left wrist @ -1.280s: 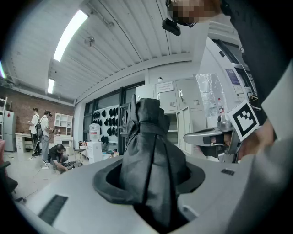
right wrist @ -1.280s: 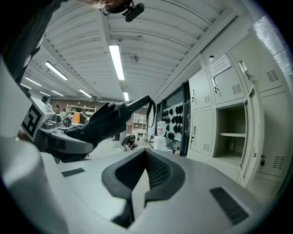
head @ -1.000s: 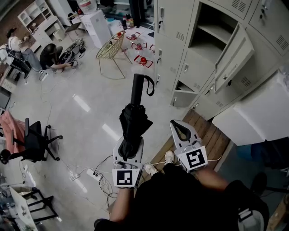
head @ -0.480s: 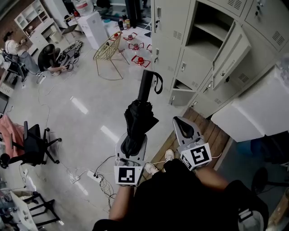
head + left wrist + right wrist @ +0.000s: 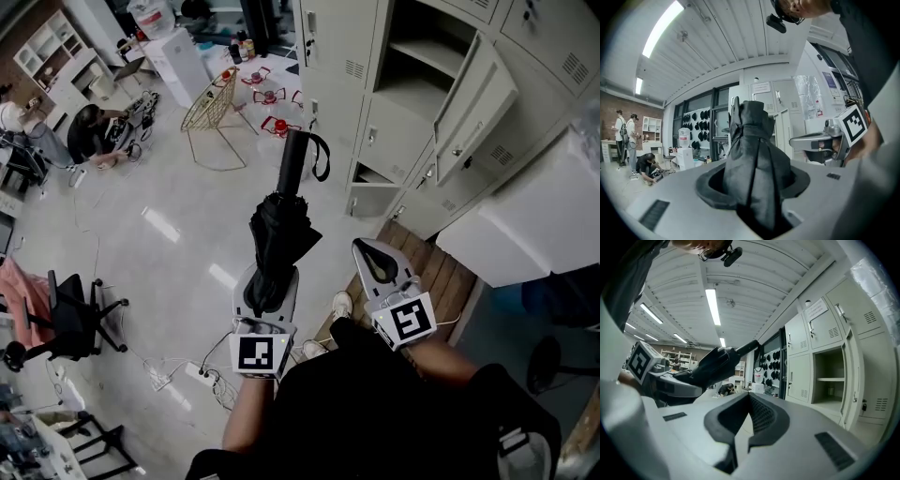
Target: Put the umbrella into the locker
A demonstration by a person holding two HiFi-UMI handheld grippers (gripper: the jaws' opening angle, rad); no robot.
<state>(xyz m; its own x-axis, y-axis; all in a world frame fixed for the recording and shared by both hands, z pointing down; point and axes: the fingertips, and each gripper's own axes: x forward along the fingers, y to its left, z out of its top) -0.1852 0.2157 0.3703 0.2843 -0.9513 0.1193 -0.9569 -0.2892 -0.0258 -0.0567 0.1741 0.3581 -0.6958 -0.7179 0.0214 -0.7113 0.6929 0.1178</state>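
Since the earlier frame, the folded black umbrella [image 5: 275, 234] has been brought slightly nearer the grey lockers [image 5: 375, 131] in the head view. It is clenched by its canopy end in the left gripper [image 5: 266, 281] and held out roughly level above the floor, its strapped handle pointed toward the lockers. An open compartment [image 5: 424, 42] is seen up and to the right, beside its swung-out door [image 5: 473, 103]. The right gripper [image 5: 364, 251] is held alongside, its jaws closed together on nothing.
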